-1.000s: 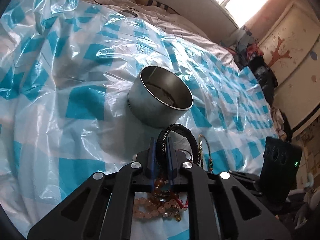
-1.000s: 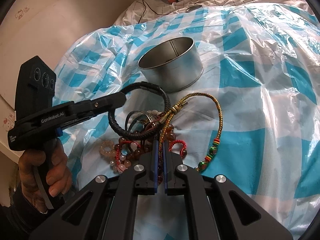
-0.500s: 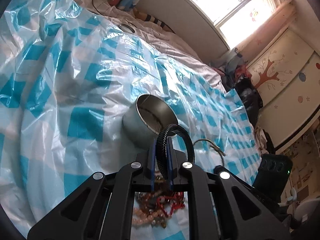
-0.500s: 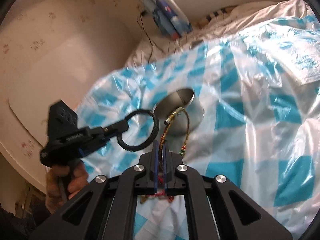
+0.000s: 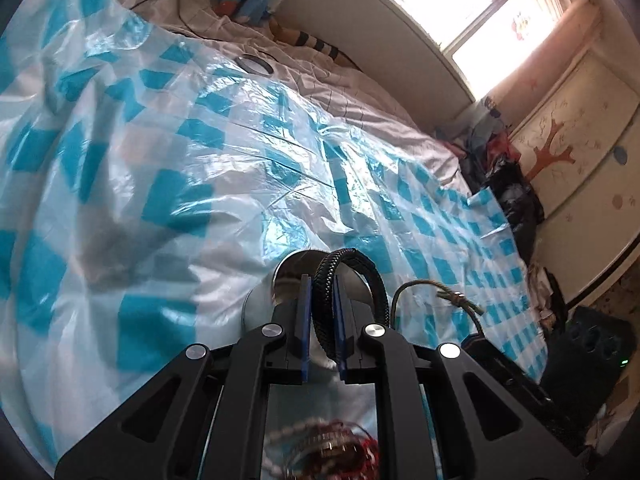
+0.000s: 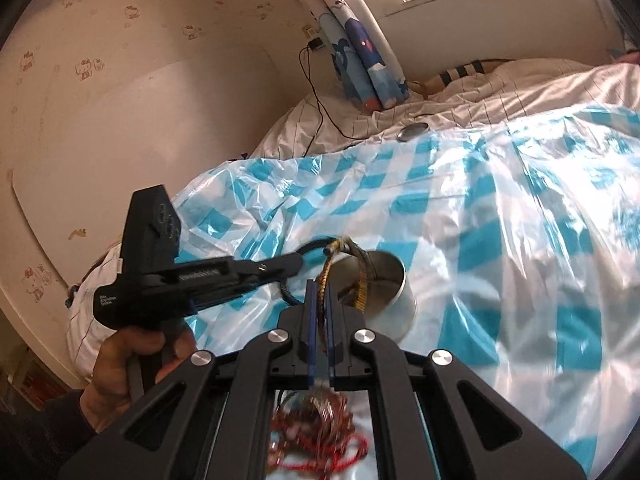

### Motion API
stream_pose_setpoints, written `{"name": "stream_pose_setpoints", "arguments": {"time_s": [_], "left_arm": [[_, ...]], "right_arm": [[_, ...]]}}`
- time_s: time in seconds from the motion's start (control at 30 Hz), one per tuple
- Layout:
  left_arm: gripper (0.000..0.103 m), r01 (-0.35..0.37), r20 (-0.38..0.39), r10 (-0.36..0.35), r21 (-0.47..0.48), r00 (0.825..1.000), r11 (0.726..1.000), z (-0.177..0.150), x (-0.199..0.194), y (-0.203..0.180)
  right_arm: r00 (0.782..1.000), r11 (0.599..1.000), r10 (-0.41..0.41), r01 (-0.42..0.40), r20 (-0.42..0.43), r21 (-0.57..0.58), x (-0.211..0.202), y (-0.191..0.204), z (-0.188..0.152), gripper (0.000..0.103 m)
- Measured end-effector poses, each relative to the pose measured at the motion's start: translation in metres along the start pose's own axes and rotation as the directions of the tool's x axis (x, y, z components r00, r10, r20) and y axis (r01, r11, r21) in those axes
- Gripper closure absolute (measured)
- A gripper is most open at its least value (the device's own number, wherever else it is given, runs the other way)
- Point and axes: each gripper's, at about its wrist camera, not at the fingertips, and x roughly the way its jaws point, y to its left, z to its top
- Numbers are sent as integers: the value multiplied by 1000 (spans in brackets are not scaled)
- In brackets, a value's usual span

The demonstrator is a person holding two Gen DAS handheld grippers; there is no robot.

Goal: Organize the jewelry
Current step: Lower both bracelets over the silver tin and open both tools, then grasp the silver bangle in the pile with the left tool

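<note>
Left wrist view: the left gripper [image 5: 322,312], clamped on the black braided bracelet [image 5: 352,280], has the metal tin [image 5: 280,280] directly ahead and just below, nearer than the right gripper [image 6: 320,312], pinching the woven cord bracelet [image 6: 362,280].

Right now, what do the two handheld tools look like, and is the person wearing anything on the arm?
Both are matte black plastic. The left tool and right tool each have two flat blue pads, angular cut-out linkages and round silver pivot screws. From the right wrist view, the left one has a pistol handle, small white lettering and a boxy camera block on top. A dark sleeve covers the left arm.
</note>
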Motion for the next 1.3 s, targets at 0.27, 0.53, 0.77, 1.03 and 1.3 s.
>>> {"name": "stream_pose_setpoints", "arguments": {"time_s": [0.27,0.53,0.77,1.03,1.3], "left_arm": [[73,-94,-92,94,2,991,996,12,16,5],[50,-131,11,132,-67,991,989,17,-32,28],[46,-127,-71,129,32,989,991,-7,-47,16],[43,-75,-196,99,123,976,990,-50,-42,11],[35,-42,-197,76,170,977,984,-68,-36,7]], "right_arm": [[998,998,-40,37,-46,-60,57,-1,16,98],[981,995,-49,30,-188,-99,99,6,3,98],[990,995,-98,95,-104,-37,26,9,-4,52],[969,991,-119,131,-217,39,-18,13,-68,45],[966,980,-147,172,-211,103,-20,3,-76,45]]}}
